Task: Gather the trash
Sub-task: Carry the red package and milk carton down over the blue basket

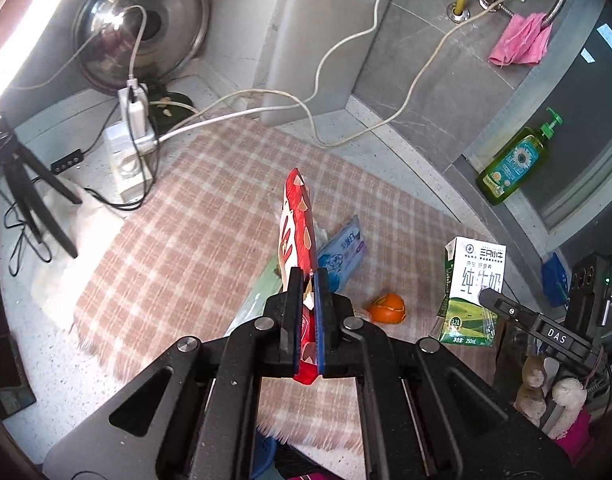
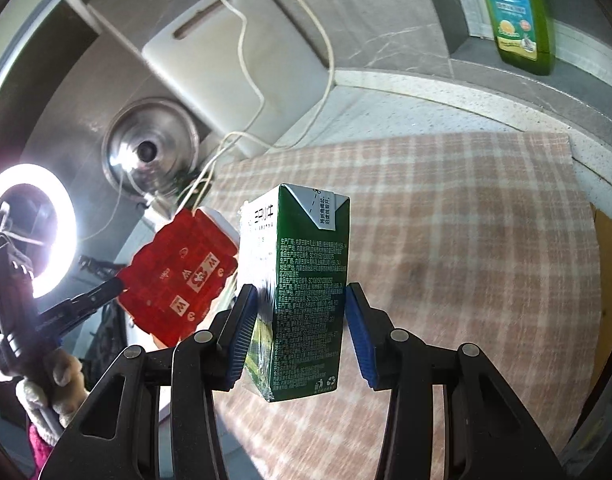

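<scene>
My left gripper [image 1: 309, 276] is shut on a red snack wrapper [image 1: 296, 220], which stands on edge between the pads above the plaid cloth [image 1: 178, 240]. In the right wrist view my right gripper [image 2: 300, 292] is shut on a green and white milk carton [image 2: 306, 248], held upright above the cloth [image 2: 466, 240]. The red wrapper [image 2: 178, 276] hangs to its left. The carton [image 1: 476, 276] also shows at the right of the left wrist view. On the cloth lie an orange peel [image 1: 386, 309] and a blue and white packet [image 1: 342, 254].
A power strip [image 1: 130, 160] with cables, a pot lid [image 1: 142, 36] and a cutting board [image 1: 318, 40] stand at the back. A green soap bottle [image 1: 514, 164] and a pink rag [image 1: 522, 40] are at the right. A tripod [image 1: 22, 184] is left; a ring light [image 2: 34, 232] glares.
</scene>
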The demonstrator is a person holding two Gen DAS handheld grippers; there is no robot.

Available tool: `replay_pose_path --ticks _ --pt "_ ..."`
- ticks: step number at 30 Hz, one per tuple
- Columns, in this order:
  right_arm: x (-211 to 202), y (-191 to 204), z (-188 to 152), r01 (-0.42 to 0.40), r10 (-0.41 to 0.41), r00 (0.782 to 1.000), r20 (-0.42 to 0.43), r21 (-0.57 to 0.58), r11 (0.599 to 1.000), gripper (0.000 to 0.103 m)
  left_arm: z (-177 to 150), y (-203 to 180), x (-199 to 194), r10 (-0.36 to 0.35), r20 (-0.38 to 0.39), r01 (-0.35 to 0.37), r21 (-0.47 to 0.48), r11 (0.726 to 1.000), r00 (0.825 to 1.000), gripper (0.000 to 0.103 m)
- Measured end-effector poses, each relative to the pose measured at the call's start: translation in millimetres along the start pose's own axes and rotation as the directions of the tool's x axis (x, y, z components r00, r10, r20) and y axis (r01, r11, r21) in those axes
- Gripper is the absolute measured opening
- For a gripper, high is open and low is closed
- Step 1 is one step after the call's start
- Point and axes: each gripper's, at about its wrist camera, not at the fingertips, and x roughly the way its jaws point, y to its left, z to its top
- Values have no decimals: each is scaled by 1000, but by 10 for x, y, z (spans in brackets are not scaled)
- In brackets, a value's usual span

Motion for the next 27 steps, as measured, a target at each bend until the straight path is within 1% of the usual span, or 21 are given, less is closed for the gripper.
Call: replay_pose_path --ticks 7,11,16,20,23,27 --pt "-84 295 -231 -42 41 999 -24 -51 998 43 -308 201 -408 10 16 -10 -12 1000 1000 2" --pt "-53 482 -434 -66 61 996 -57 -76 995 43 -538 350 -620 17 13 -17 -26 1000 1000 2" --pt "-18 715 -736 -87 77 992 -95 -105 991 43 -882 575 -878 22 -1 -22 -50 998 1000 2" --pt "23 903 -1032 -94 77 988 -131 -135 986 43 -1167 732 -1053 34 -17 -35 -52 998 999 2" --pt "80 1004 -1236 -92 69 985 -160 -147 985 43 -1374 842 -1134 47 -34 -48 -53 997 998 2" --pt "204 1099 -1565 -88 56 976 -209 -148 985 43 -1633 990 -1180 35 -70 -40 -69 997 997 2"
